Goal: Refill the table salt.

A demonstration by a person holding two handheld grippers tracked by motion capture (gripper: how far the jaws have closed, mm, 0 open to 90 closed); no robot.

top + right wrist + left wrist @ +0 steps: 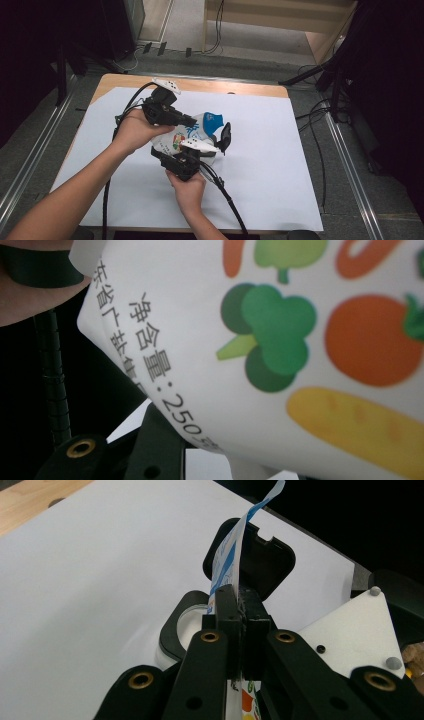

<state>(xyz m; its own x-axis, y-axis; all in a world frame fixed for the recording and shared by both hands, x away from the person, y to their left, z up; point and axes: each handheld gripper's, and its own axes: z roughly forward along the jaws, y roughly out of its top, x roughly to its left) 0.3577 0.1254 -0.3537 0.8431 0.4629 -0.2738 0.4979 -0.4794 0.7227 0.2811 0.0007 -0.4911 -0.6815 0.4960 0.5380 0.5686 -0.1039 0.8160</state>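
So both claws are on the same white bag (187, 137), the one with printed vegetables and a blue top, held up over the white sheet (270, 165) that covers the table.

The left claw (192, 120) comes in from the left in the high view and its jaws are pressed together on the flat upper edge of the bag. In the left gripper view that edge (227, 565) sticks straight up out of the closed jaws, thin and blue-white, with the right claw's black jaw just behind it.

The right claw (220, 142) sits just below and in front of the left one, gripping the body of the bag. Its jaws look partly spread around the bag's width. In the right gripper view the bag (280, 340) is right up against the camera, with broccoli, tomato and some printed text, and it's resting across the lower jaw.

The two claws are close together, nearly touching.
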